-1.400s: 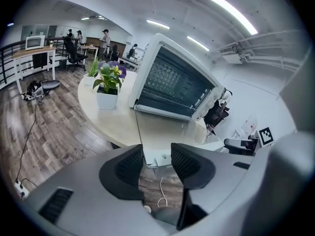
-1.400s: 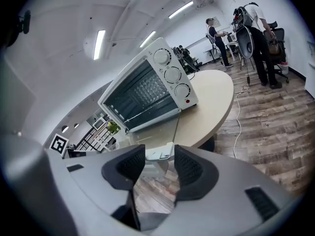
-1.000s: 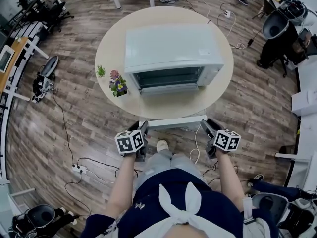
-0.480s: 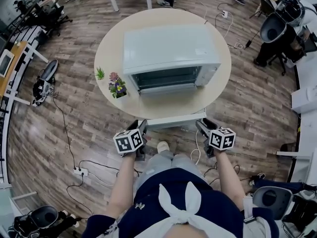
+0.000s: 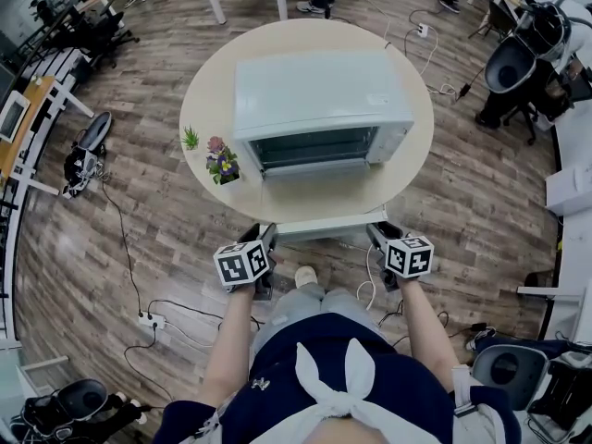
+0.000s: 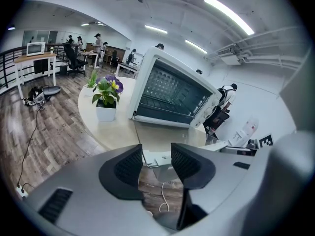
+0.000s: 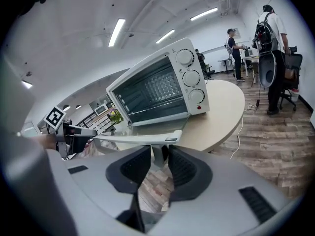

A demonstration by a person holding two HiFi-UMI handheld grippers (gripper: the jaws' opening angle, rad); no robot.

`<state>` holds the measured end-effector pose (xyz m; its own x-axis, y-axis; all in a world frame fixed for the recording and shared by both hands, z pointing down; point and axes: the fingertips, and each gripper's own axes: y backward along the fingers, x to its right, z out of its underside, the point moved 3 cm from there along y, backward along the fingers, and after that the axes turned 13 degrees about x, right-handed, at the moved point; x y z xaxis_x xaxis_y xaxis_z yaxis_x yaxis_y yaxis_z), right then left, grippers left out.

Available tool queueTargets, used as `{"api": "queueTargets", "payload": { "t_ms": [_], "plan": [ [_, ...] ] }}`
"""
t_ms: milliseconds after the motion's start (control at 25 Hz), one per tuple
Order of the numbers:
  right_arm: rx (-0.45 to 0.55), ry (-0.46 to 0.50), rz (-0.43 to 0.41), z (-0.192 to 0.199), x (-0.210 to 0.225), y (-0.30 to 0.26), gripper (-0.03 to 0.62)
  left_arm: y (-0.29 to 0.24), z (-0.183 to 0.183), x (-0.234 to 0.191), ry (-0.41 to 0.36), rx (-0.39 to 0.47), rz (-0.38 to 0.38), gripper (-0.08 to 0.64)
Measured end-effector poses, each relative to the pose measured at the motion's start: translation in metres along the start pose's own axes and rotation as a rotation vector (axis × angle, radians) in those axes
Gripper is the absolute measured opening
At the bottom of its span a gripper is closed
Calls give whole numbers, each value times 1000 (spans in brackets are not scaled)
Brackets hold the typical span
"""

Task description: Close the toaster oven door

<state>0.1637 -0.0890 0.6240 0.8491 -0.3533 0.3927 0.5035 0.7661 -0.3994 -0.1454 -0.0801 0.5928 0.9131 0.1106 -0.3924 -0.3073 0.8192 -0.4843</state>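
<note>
A white toaster oven [image 5: 319, 95] stands on a round table [image 5: 203, 91]. Its glass door hangs open, flat toward me, and the white door handle [image 5: 324, 225] runs along the door's near edge. My left gripper [image 5: 266, 240] is at the handle's left end. In the left gripper view [image 6: 156, 156] the white end bracket fills the gap between its pads. My right gripper [image 5: 379, 237] is at the handle's right end. Its jaws have just been closing, and in the right gripper view [image 7: 158, 161] they pinch the handle [image 7: 133, 138].
A white pot of purple flowers [image 5: 222, 160] and a small green plant [image 5: 190, 137] sit on the table left of the oven. Cables and a power strip [image 5: 148, 315] lie on the wood floor. People and chairs stand around the room's edges.
My right gripper has rolled a little, with its marker cube turned, and its jaws have narrowed onto the handle's right end. The left gripper and the oven door have stayed where they were.
</note>
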Motion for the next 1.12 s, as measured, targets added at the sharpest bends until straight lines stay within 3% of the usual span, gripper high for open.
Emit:
{"api": "queueTargets", "payload": {
  "t_ms": [240, 480, 1120],
  "plan": [
    [-8, 88, 20, -4, -2, 1, 95, 2, -4, 1, -5, 6, -9, 186],
    [-1, 95, 24, -11, -4, 0, 93, 1, -12, 1, -6, 19, -17, 186],
    [37, 87, 4, -31, -10, 1, 92, 6, -38, 6, -93, 90, -12, 181]
  ]
}}
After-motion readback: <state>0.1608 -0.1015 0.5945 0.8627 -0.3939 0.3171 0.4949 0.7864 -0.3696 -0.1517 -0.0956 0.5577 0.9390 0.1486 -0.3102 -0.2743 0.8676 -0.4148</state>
